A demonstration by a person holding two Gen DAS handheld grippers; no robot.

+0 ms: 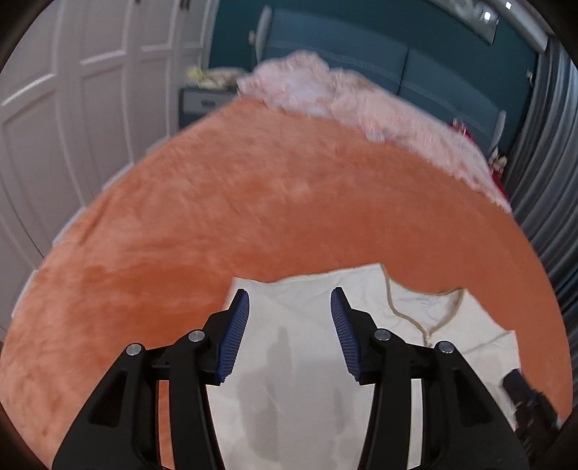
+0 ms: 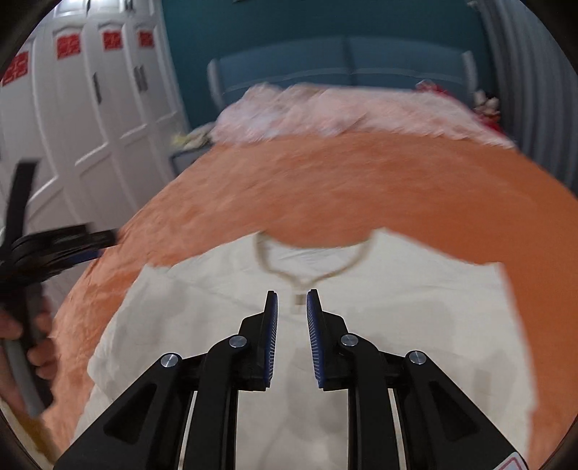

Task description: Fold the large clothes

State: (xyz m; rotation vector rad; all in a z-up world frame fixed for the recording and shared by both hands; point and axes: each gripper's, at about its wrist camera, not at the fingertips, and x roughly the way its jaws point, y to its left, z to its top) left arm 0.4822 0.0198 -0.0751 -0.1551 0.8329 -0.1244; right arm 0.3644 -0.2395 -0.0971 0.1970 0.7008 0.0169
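Cream shirt [image 2: 325, 325] lies flat on orange blanket [image 1: 216, 217], neckline w/ tan trim away from me, pink fluffy cover [image 1: 361, 97] beyond at the bed's far end. Going L to R: my left gripper [image 1: 290, 332] hangs over the shirt's left part, jaws approx half apart, nothing btwn the blue pads [image 1: 236, 336]. My right gripper [image 2: 292, 338] hangs over the chest just below the collar slit, jaws only a narrow gap apart, also holding nothing.

A bed [image 1: 253, 202] under an orange plush cover fills the room's middle; a pale pink fluffy blanket [image 1: 346, 94] lies at its head; behind, a padded blue headboard [image 1: 361, 47] against a teal wall [image 2: 253, 25]; white panelled wardrobe doors [image 1: 72, 90] alongside; grey curtains [image 1: 542, 144] opposite.
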